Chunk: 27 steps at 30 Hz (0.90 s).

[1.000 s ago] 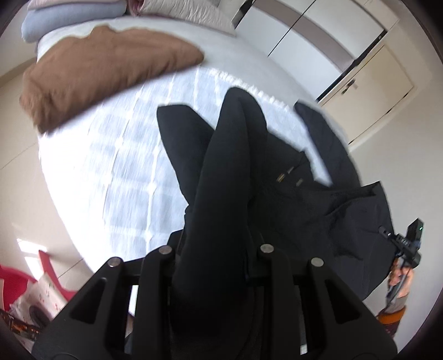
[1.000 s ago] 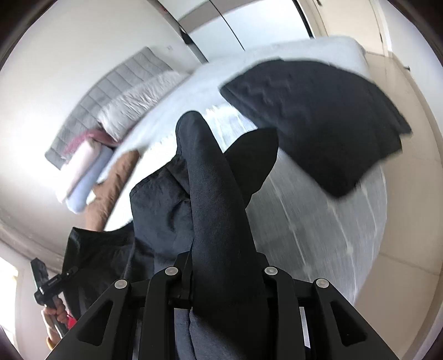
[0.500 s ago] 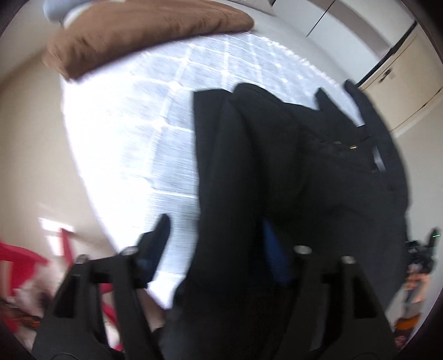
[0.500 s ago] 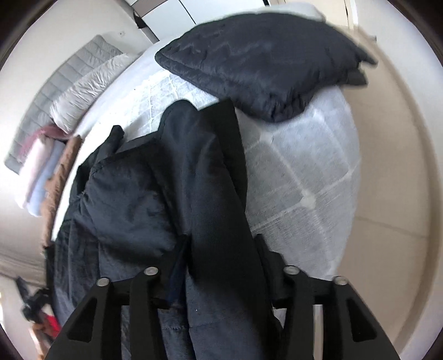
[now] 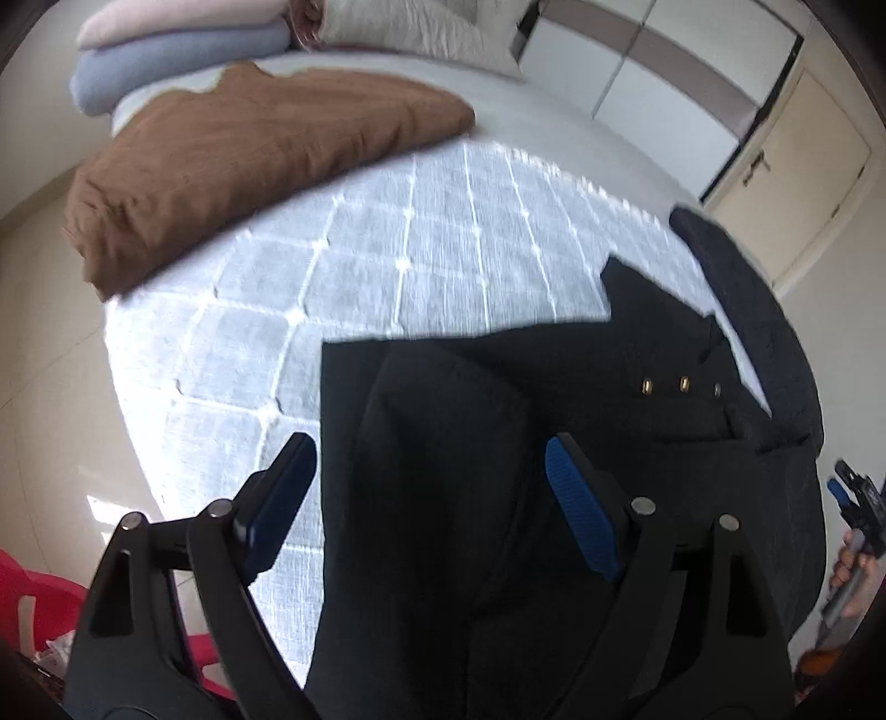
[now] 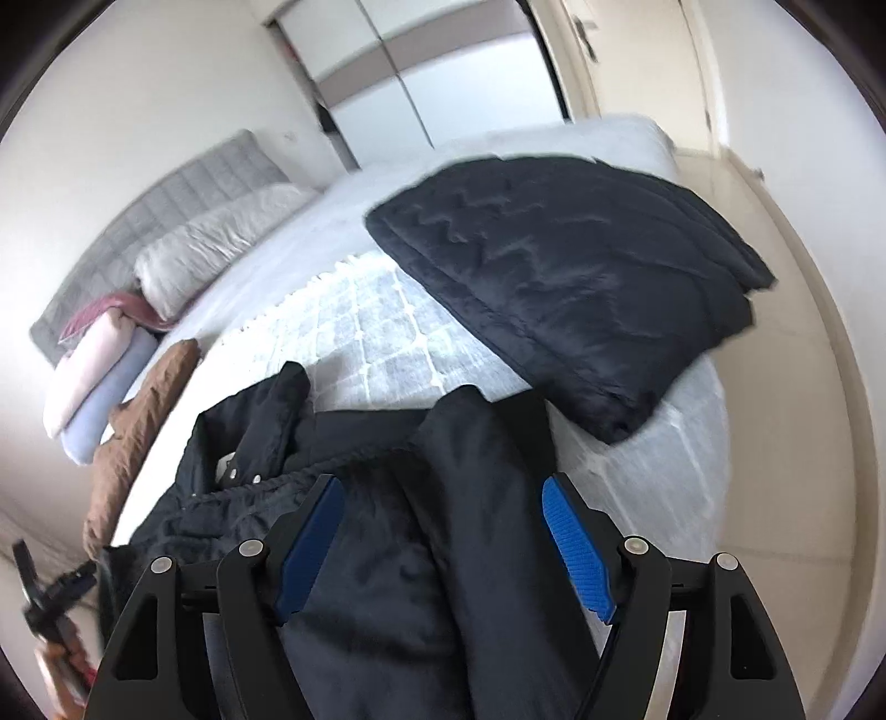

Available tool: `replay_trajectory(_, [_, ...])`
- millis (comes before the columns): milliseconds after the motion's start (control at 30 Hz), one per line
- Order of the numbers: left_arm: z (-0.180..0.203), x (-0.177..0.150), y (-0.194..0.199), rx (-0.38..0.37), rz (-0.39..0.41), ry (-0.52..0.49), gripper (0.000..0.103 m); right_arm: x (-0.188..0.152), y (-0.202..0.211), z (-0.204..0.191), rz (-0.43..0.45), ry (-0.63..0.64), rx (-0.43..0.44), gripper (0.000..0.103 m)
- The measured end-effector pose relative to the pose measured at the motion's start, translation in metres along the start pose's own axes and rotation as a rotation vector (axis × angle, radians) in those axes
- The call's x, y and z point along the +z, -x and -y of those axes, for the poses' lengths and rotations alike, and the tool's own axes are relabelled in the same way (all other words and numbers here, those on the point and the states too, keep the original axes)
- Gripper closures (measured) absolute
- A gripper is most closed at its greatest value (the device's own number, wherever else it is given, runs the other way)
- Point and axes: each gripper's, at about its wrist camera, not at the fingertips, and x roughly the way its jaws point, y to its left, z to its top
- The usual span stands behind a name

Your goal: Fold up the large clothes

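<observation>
A large black jacket [image 5: 498, 443] with brass snaps lies folded over at the near edge of the white quilted bed [image 5: 387, 260]. My left gripper [image 5: 429, 459] hovers over its left part; the jaws are opening, wide apart, with cloth below and between them but the blue pads [image 5: 576, 509] off it. In the right wrist view the same jacket [image 6: 387, 554] lies under my right gripper [image 6: 440, 498], whose jaws are also opening, its blue pads [image 6: 576, 548] clear of the fabric. A sleeve fold [image 6: 487, 459] runs up between them.
A folded dark quilted garment [image 6: 570, 277] lies on the bed's right corner. A folded brown garment [image 5: 238, 155] and stacked pale folded clothes [image 5: 183, 50] lie at the far left by the pillows [image 6: 216, 243]. Red plastic furniture [image 5: 33, 598] stands on the floor. Wardrobe doors [image 5: 775, 183] are behind.
Both grippers were shut on raised folds of the jacket; both have let go and spread wide. The folds have dropped flat onto the bed, and both grippers have sunk toward it.
</observation>
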Motion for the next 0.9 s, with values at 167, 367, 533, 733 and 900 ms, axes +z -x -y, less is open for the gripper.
replay_trajectory(167, [0.003,-0.009,0.001,0.059,0.088,-0.171,0.018,0.003,-0.021,-0.013,0.007,0.148,-0.111,0.028])
replay_trajectory(367, [0.005,-0.017,-0.008,-0.024,0.081,-0.225,0.027,-0.001,-0.043,-0.008,-0.054,0.178,-0.122,0.028])
replay_trajectory(533, [0.007,-0.014,-0.012,-0.056,0.075,-0.172,0.049,-0.002,-0.049,-0.005,-0.045,0.171,-0.119,0.029])
replay_trajectory(733, [0.002,-0.012,-0.011,-0.065,0.085,-0.075,0.084,0.000,-0.051,0.001,-0.033,0.099,-0.075,0.058])
replay_trajectory(900, [-0.001,-0.012,0.006,-0.094,0.145,0.003,0.094,0.002,-0.038,-0.002,0.030,0.078,-0.054,0.094])
